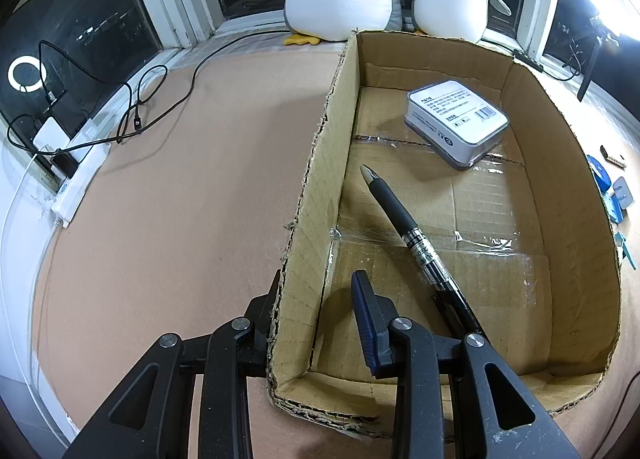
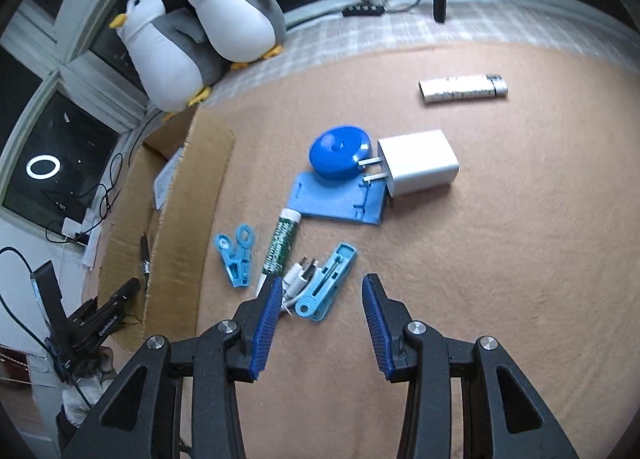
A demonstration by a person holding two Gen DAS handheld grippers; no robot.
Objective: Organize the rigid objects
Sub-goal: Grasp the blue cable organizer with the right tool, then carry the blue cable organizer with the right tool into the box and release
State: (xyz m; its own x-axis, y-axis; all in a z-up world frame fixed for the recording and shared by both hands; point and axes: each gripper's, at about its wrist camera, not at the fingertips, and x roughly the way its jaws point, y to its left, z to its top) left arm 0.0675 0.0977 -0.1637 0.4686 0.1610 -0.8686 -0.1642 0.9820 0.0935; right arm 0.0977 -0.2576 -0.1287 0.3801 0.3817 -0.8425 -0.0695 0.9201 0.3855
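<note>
The cardboard box (image 1: pixel 568 163) is being taken as the landmark throughout. Its near left wall is being pinched by the left gripper (image 1: pixel 316 311), one finger outside and one inside, so the box is being steadied by closed tongs. Inside the box, a black pen (image 1: pixel 404 227) is lying diagonally on the floor, and a small grey tin (image 1: pixel 456 123) is sitting toward the far wall. Outside the box, on the pink cloth (image 2: pixel 500 259) to its right, the remaining items are being approached by the right gripper (image 2: pixel 320 323), whose tongs are being held part-open with nothing between them. Nearest the box, a pair of blue clips (image 2: pixel 236 259) is lying, then a green tube (image 2: pixel 280 247), a larger blue clip (image 2: pixel 326 287) over a white cable (image 2: pixel 294 279), and farther out a blue round case (image 2: pixel 338 151), a white charger (image 2: pixel 420 167) and a white lighter (image 2: pixel 464 88). The larger blue clip is judged to be light, stiff plastic and somewhat slippery; it would best be taken across its long flat body, clear of the cable, which is soft and could be dragged along.
</note>
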